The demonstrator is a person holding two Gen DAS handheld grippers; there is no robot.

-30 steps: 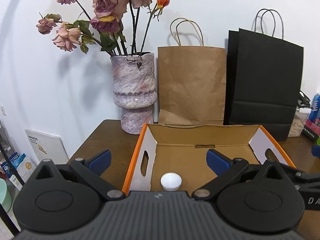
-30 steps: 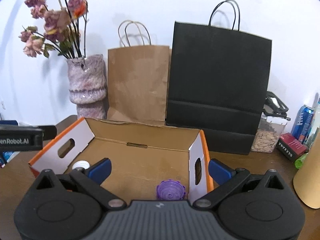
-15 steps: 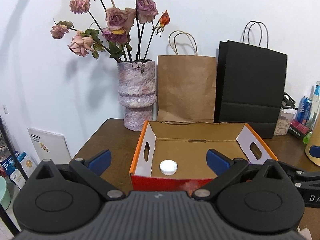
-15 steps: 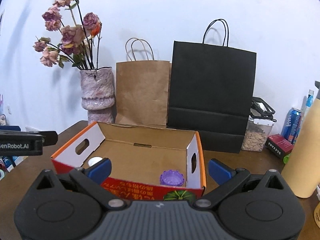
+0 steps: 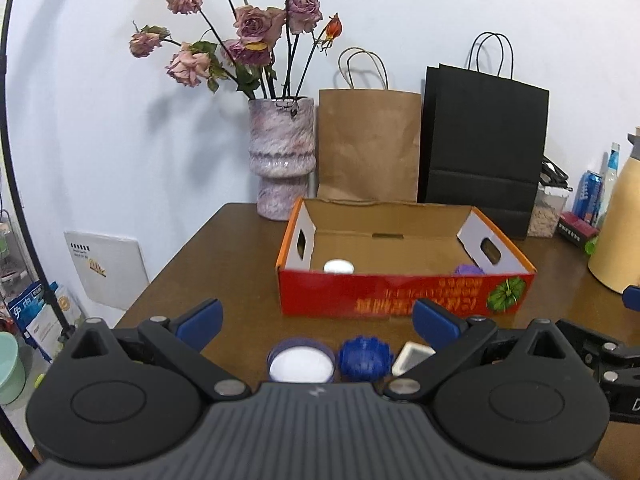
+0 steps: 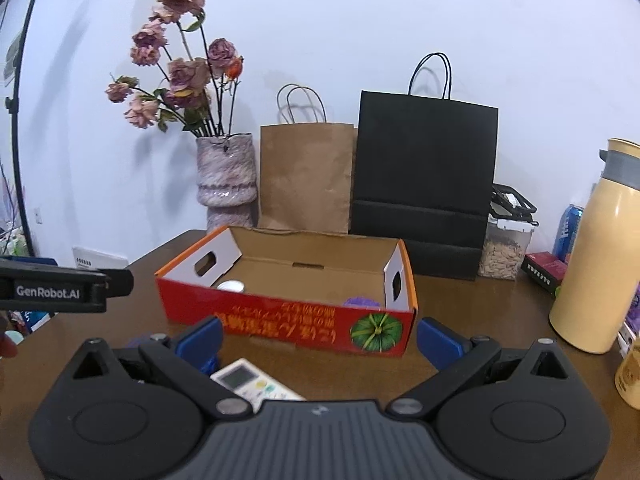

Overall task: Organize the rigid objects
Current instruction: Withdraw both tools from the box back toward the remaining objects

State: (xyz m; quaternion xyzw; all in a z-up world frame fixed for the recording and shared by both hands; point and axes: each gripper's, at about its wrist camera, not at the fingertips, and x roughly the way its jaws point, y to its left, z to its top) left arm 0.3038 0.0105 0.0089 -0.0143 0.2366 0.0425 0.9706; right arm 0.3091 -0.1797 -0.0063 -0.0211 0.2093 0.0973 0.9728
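Inside red box [image 5: 404,296], white cap [image 5: 339,267]

The red box's [image 5: 404,294] front wall is hiding most of the white cap [image 5: 339,267] and purple piece [image 5: 469,269] inside. The right gripper's body is covering the remote's [image 6: 256,385] lower end. Print on the box front is blurring, unreadable.

The brown table [image 5: 224,264] carries a red box [image 5: 404,292] at twelve o'clock, a vase [image 5: 281,160] at eleven, and a flask [image 6: 592,264] at two.
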